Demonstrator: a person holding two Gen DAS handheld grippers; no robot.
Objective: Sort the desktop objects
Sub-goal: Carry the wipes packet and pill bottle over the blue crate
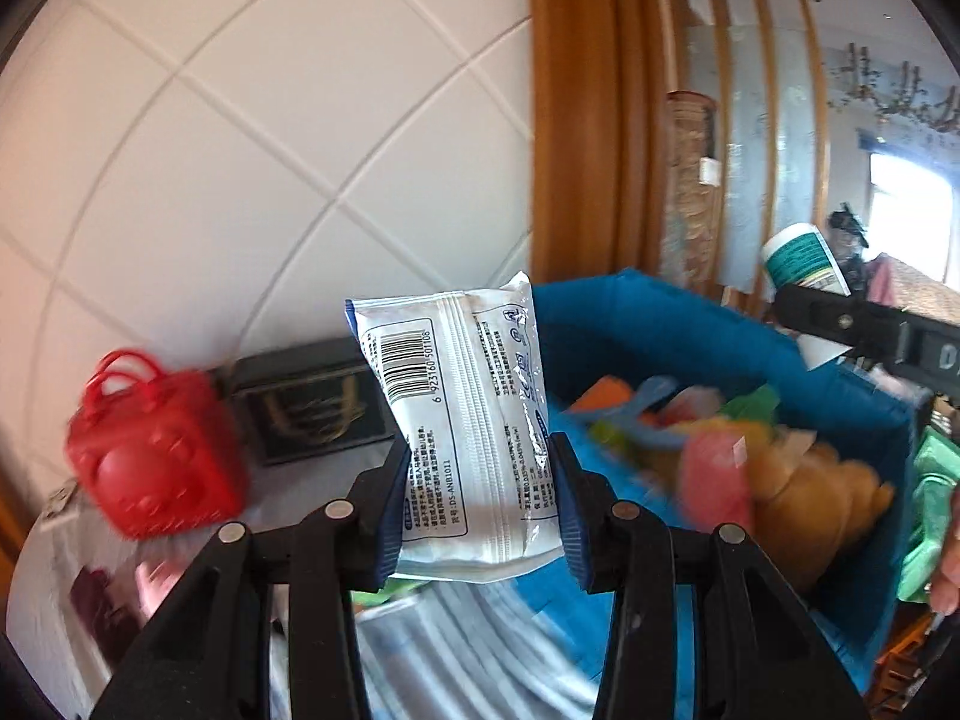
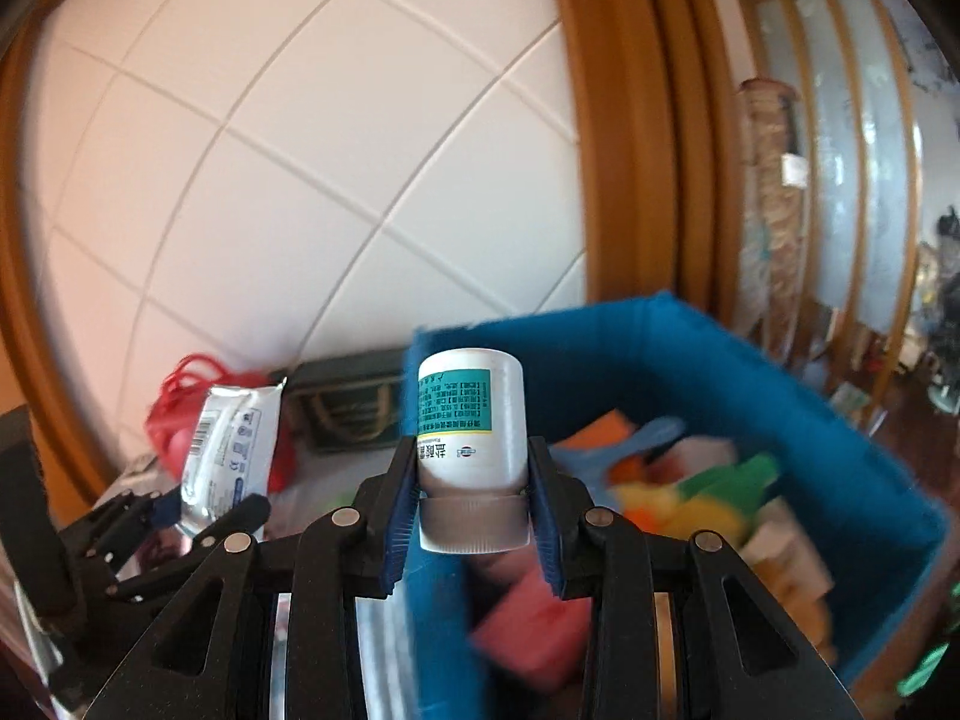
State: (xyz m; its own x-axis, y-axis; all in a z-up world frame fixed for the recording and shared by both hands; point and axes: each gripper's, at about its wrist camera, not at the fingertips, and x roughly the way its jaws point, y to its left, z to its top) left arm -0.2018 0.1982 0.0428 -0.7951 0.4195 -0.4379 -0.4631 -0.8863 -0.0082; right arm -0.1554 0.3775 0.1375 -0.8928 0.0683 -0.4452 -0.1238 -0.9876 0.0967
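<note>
Blue bin: soft-walled and open-topped; a blurred heap of coloured items is seen inside, among them an orange piece, a pale blue piece, green and yellow pieces, a pink block and a brown toy.
Counter: a pale surface on which a red handbag-shaped item and a dark box are set side by side, left of the bin.
Room: a white tiled wall is seen behind; a wooden door frame is seen to its right.
Left claw: clamped on a white wipes packet, which is held upright, barcode side to the camera, just left of the bin's near wall.
Right claw: clamped on a white medicine bottle, gripped near its cap, cap toward the camera, over the bin's left edge.
</note>
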